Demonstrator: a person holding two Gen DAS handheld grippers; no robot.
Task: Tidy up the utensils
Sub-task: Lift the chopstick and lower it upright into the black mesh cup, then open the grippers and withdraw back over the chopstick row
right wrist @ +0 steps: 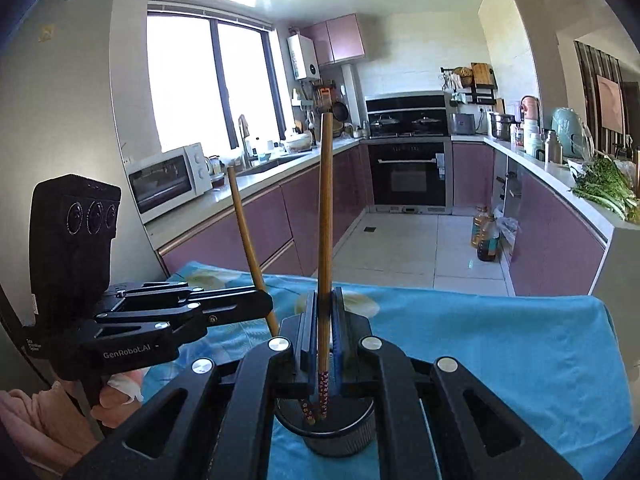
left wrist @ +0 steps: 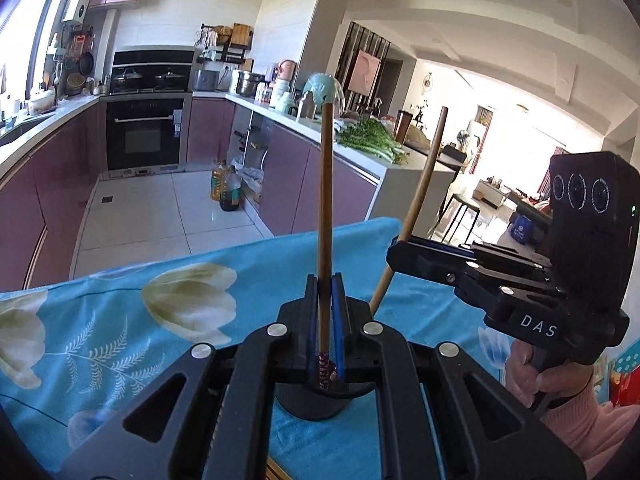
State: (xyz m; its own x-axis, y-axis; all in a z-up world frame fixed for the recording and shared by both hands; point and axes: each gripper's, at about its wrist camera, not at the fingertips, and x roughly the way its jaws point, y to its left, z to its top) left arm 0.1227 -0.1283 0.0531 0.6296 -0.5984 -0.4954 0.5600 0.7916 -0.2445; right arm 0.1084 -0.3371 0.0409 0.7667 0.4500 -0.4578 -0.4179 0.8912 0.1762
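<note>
Both my grippers are clamped, one chopstick each. Left gripper (left wrist: 325, 292) is pinched on the left chopstick (left wrist: 326, 184), nearly upright, patterned end down. Right gripper (right wrist: 323, 308) is pinched on the right chopstick (right wrist: 325, 216) the same way.

Both patterned ends sit at or just inside the mouth of the black holder cup (right wrist: 340, 432), which stands on the blue flowered cloth (right wrist: 500, 344) directly under the jaws. From the right wrist view, two patterned tips show together in the cup.

Step in hand, my read: seating both sticks in the cup.
- Keep each stick close to vertical; the left one leans in the right view, so straighten it before release.
- Lower until tips are well below the rim, then open. Release high and they may tip out or knock the cup.
- Grippers are close together; open one at a time to avoid a clash.

Count: chopsticks 2, cup 1, cloth 1, grippers 2. No other utensils visible on the cloth.
</note>
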